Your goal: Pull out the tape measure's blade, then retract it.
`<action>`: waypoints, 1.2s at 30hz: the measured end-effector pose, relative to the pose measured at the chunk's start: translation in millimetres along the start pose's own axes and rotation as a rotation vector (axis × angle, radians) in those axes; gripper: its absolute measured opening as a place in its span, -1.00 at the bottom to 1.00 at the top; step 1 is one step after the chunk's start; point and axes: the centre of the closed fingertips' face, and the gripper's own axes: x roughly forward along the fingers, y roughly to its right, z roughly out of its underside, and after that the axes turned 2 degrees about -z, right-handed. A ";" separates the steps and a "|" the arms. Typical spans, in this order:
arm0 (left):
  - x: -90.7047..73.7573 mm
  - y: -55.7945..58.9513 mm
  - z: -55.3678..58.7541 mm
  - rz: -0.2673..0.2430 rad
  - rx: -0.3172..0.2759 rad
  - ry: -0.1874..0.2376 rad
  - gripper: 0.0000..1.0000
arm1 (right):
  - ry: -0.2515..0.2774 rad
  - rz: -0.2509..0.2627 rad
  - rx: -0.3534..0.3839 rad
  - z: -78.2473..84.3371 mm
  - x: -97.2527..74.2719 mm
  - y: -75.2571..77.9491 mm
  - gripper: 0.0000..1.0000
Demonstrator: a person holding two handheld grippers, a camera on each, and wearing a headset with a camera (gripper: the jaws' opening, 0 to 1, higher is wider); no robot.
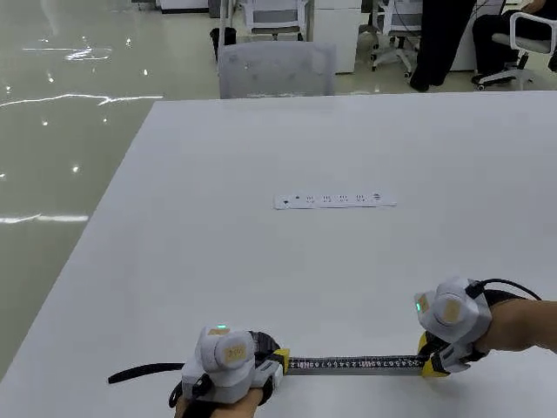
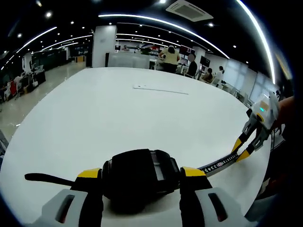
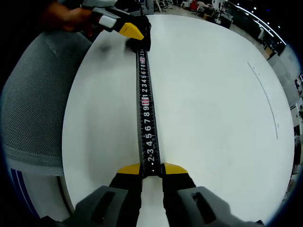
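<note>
Right gripper [image 3: 151, 169] jaws pinch the blade [image 3: 146, 109] reaching the left gripper [image 3: 134, 32].

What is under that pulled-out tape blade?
Bare white table lies under the blade, which runs from the black case in the left gripper to the right gripper. The strip directly beneath is covered.

Smooth matt table [image 1: 261, 279], glossy floor [image 1: 70, 104]; the tape measure case [image 2: 137, 175] is black plastic, its blade [image 3: 146, 118] matt.
</note>
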 end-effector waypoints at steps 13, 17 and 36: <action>-0.1 -0.4 0.0 -0.006 0.002 0.007 0.22 | -0.014 0.020 0.065 0.7 -0.2 1.2 -0.73; 0.7 -0.9 1.5 -0.007 0.022 -0.017 0.20 | -0.013 0.021 0.069 0.5 -0.2 1.1 -0.74; -0.4 -1.1 0.4 0.036 0.019 0.009 0.17 | 0.048 0.045 0.079 -3.8 1.1 2.0 -0.73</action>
